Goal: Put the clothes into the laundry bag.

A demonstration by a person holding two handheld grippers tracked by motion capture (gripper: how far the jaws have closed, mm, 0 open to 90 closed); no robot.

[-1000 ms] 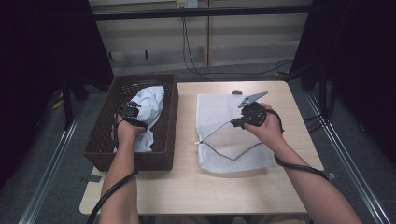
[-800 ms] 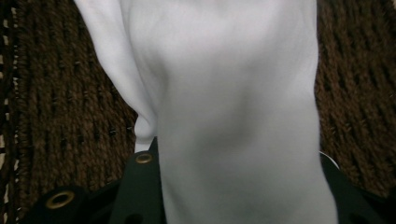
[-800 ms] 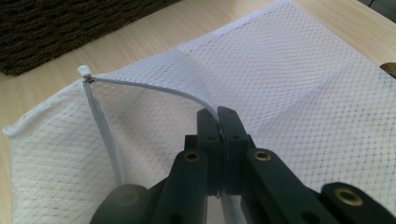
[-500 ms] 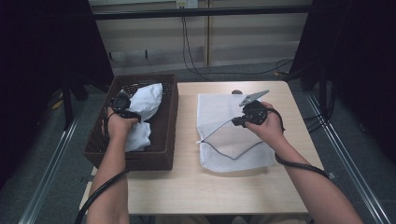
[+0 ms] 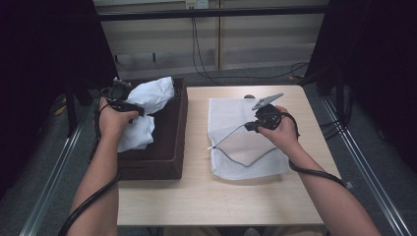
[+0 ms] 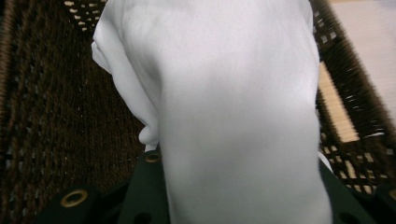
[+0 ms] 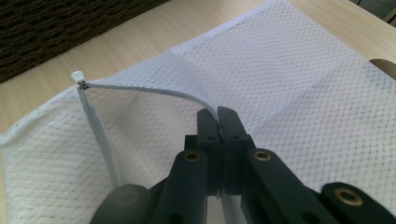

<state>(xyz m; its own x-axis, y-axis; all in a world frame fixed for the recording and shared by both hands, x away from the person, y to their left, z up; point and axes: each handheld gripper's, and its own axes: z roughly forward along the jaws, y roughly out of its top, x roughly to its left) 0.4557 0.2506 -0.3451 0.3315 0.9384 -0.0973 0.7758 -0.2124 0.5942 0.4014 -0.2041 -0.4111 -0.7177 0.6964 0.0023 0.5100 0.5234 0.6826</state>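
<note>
A white cloth (image 5: 147, 98) hangs bunched above the dark wicker basket (image 5: 169, 157) at the table's left. My left gripper (image 5: 118, 96) is shut on the cloth; its jaws have just been closing with the fabric between them. In the left gripper view the cloth (image 6: 233, 116) drapes over the jaws and hides their tips, with the basket's weave (image 6: 56, 116) behind. A white mesh bag (image 5: 246, 157) lies flat to the right. My right gripper (image 5: 248, 127) is shut on its zipper edge (image 7: 140, 88), and the jaws (image 7: 218, 114) lift that edge so the mouth gapes.
The wooden table (image 5: 221, 196) has bare room in front of the bag and basket. A small dark object (image 5: 249, 96) sits at the bag's far edge. Metal rails run along the floor on both sides, and cables (image 5: 206, 59) hang at the back.
My left hand has risen and drawn the white cloth up out of the basket. The right hand and the mesh bag have stayed where they were.
</note>
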